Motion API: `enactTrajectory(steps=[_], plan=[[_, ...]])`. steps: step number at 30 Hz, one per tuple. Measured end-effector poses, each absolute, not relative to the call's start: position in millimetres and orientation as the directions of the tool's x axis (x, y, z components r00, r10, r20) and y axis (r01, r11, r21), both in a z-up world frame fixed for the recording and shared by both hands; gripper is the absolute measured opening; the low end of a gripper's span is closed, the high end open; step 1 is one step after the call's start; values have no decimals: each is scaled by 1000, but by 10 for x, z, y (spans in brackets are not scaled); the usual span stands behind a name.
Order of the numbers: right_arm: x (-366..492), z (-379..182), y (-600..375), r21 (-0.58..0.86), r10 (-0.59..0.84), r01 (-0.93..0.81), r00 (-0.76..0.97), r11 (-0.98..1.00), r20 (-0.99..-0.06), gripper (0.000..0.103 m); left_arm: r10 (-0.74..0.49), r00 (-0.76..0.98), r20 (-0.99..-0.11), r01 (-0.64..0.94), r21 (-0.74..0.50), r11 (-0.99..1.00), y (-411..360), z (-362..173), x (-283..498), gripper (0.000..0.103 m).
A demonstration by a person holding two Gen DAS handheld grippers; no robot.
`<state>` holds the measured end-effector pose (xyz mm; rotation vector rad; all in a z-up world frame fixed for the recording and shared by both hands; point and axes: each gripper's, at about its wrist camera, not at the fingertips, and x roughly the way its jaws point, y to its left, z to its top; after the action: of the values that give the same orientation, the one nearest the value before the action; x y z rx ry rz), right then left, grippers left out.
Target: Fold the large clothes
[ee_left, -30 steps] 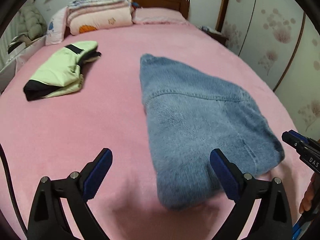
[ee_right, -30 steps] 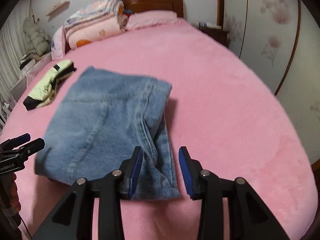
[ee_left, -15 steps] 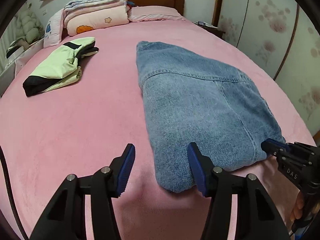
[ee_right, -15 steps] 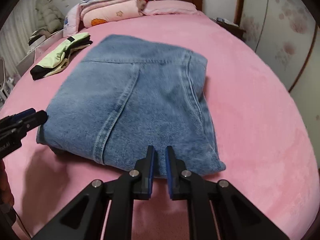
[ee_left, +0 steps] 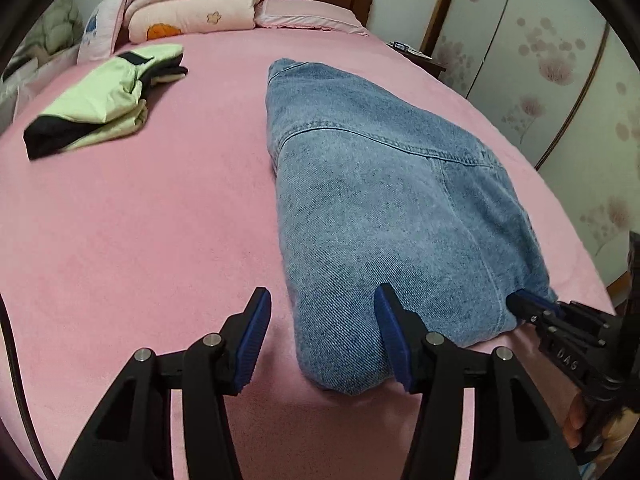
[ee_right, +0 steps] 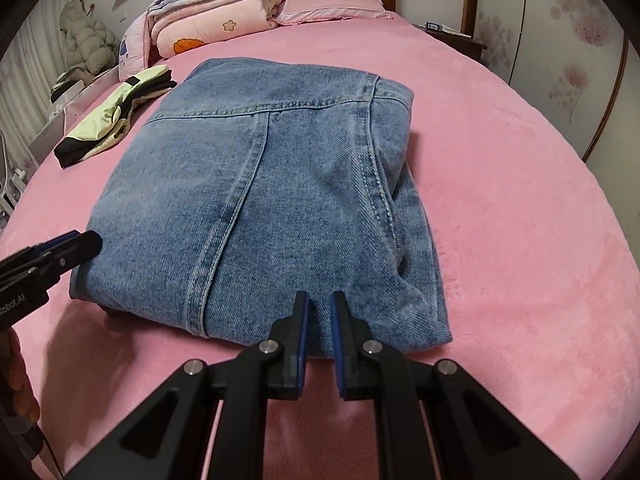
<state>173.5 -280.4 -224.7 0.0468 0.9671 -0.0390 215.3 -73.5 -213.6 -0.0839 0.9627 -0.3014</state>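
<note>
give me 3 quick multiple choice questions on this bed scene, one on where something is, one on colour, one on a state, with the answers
1. Where does the folded light-green and black garment lie?
A. on the folded blue denim jeans
B. on the pink bed cover, beside the jeans
C. on the pillow

2. What colour are the gripper pads?
A. blue
B. red
C. white

3. How do the right gripper's jaws stand?
A. wide open above the bed
B. closed on the green garment
C. pinched on the near edge of the jeans

Answers:
1 B, it rests on the pink bed cover, apart from the folded blue denim jeans.
2 A, the pads are blue.
3 C, the right gripper clamps the denim edge.
</note>
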Motion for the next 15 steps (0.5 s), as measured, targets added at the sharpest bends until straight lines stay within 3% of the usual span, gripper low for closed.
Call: enactTrajectory(steps=[2,4,6,9,15], plan=[[1737,-2235,-2790,12,-19,51,564,999,-825,9,-284,539,-793,224,-190,956,-743,-2118,2153,55],[1746,-2220,-2782,3,-24,47,560,999,-828,9,-261,551,-793,212,-169,963,-740,-2108,2149,64],[1759,-2202,-2768,-10,-28,36,555,999,-832,9,-216,561,-799,177,-139,974,-715,-2101,2165,83],[1770,-2161,-2758,-13,-24,25,547,1000,-837,10,-188,551,-813,133,-137,982,-652,-2103,2208,98],[1803,-2144,-2767,3,-15,32,531,999,-847,11,-157,553,-818,113,-113,987,-661,-2062,2187,99]])
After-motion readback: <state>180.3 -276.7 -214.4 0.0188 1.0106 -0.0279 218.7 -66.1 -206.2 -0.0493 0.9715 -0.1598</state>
